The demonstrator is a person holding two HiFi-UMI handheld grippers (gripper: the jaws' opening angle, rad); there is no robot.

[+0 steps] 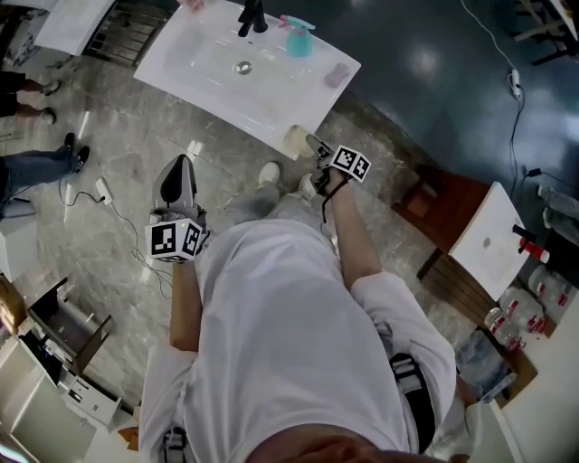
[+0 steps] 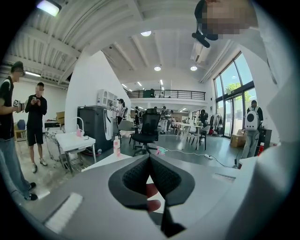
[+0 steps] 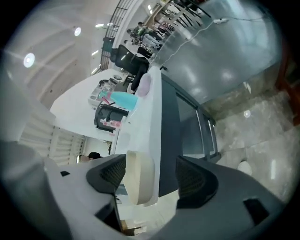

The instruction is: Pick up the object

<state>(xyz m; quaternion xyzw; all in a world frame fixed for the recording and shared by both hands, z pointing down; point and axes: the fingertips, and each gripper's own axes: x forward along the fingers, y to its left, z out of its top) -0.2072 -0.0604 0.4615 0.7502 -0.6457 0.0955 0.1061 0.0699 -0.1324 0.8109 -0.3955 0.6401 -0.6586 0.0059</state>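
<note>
A cream round object (image 1: pixel 295 140) sits at the near edge of the white sink counter (image 1: pixel 208 68). My right gripper (image 1: pixel 318 147) is open and reaches it from the right. In the right gripper view the cream object (image 3: pixel 139 177) lies between the jaws of the right gripper (image 3: pixel 150 161), close against the left jaw and well apart from the right one. My left gripper (image 1: pixel 177 181) hangs over the stone floor, left of the person's body. Seen in its own view, the left gripper (image 2: pixel 150 158) is shut on nothing and faces the open hall.
On the counter stand a black faucet (image 1: pixel 252 16), a teal bottle (image 1: pixel 298 38) and a pink soap (image 1: pixel 336 75). A wooden stand (image 1: pixel 452 208) with a white board (image 1: pixel 491 237) is at the right. People's feet (image 1: pixel 36 163) and cables are at the left.
</note>
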